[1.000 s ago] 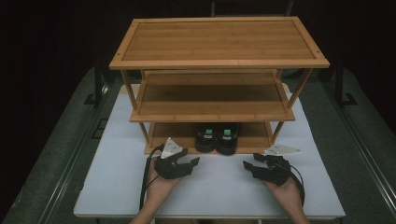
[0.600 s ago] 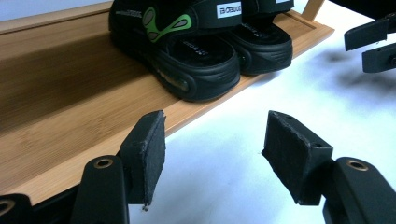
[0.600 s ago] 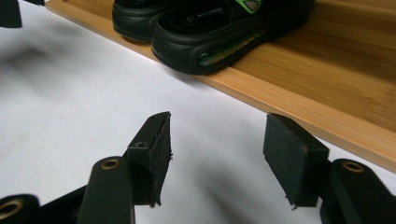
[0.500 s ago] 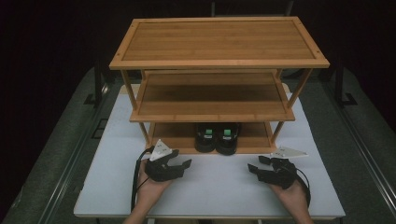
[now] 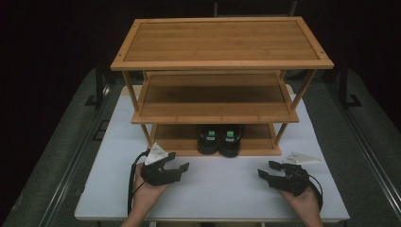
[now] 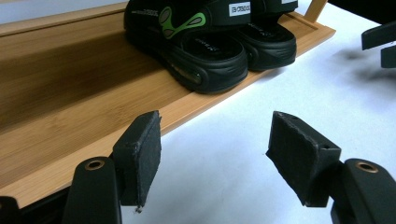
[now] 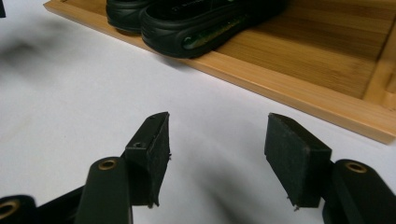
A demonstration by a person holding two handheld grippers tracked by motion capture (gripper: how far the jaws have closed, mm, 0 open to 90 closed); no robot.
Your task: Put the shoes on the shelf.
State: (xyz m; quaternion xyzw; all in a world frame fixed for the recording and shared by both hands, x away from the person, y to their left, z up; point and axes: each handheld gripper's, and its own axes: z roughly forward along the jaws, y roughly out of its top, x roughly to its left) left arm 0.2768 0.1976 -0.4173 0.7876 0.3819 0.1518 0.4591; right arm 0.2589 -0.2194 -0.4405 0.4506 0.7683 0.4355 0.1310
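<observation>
We hold our left gripper (image 5: 182, 166) and right gripper (image 5: 263, 172) over the white table (image 5: 222, 189), both with jaws spread wide, grasping nothing. The pair of black sandals with green markings (image 5: 220, 138) sits on the bottom tier of the three-tier bamboo rack (image 5: 222, 61).

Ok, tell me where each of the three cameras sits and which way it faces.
High view: above the person's side, facing forward and down on the white table, the wooden rack, both hands, the left gripper and the right gripper.
Left gripper view: rides the left gripper, looking past its open fingers at the black sandals on the rack's bottom shelf.
Right gripper view: rides the right gripper, fingers open, facing the same sandals.
Shared: both gripper views show the sandals, shelf and table.
</observation>
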